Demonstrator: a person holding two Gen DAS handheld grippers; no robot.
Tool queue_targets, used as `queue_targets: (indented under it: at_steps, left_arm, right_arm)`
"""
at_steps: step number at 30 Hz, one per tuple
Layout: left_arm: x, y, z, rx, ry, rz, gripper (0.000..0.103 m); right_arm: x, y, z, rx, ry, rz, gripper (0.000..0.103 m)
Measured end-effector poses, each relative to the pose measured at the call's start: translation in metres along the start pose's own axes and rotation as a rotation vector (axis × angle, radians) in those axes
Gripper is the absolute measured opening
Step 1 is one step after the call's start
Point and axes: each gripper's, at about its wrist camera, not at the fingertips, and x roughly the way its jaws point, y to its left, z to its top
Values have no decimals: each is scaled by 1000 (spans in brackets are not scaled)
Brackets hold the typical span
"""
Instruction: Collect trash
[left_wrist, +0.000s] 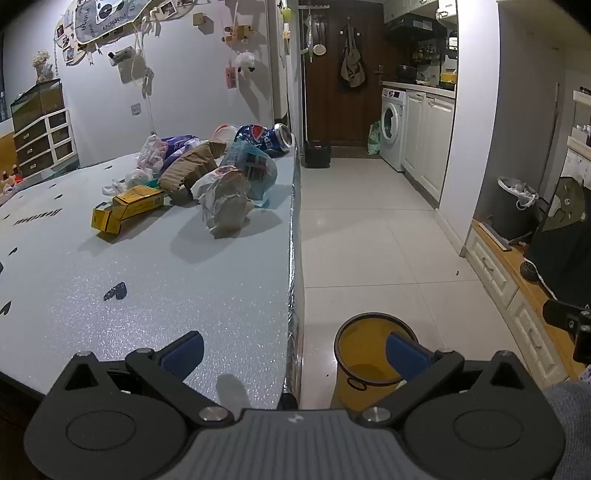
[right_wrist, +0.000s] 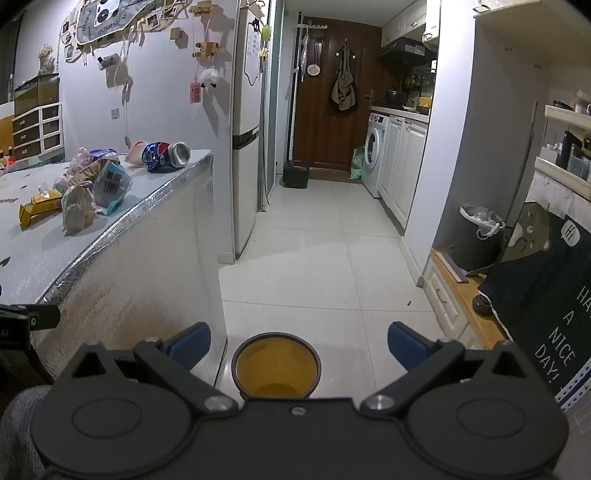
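On the far part of the pale blue tabletop (left_wrist: 147, 295), close to its foil-trimmed right edge, lies a loose heap of trash. Nearest the cameras is a crumpled paper bag (left_wrist: 225, 201), white and brown, with a yellow carton (left_wrist: 125, 208) lying on its side just to the left of it. Behind the bag sits a clear blue plastic wrapper (left_wrist: 251, 166) bearing a barcode label, and beside that a folded brown paper bag (left_wrist: 192, 168). A pink-and-white plastic bag (left_wrist: 151, 153) lies further left in the heap. At the back corner a dented blue soda can (left_wrist: 267, 138) lies on its side, its open end facing right.

Down on the white tiled floor (right_wrist: 314, 258), just beside the tabletop's foil-covered side, stands a yellow bucket (right_wrist: 277, 363) with a dark rim; its inside looks empty.

The left tool (left_wrist: 295, 350) hovers over the tabletop's near edge, its blue pads spread wide with nothing between them. The right tool (right_wrist: 299, 345) hangs above the bucket, likewise released and empty. Both are well apart from the heap.

A grey bin (right_wrist: 480, 236) with a white liner stands by the right wall.
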Motion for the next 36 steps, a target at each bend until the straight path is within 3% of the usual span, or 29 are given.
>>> queue_targets:
  at_steps: [36]
  left_arm:
    - [-2, 0, 2, 1, -5, 2, 103]
  right_arm:
    - [-2, 1, 1, -8, -4, -4, 103]
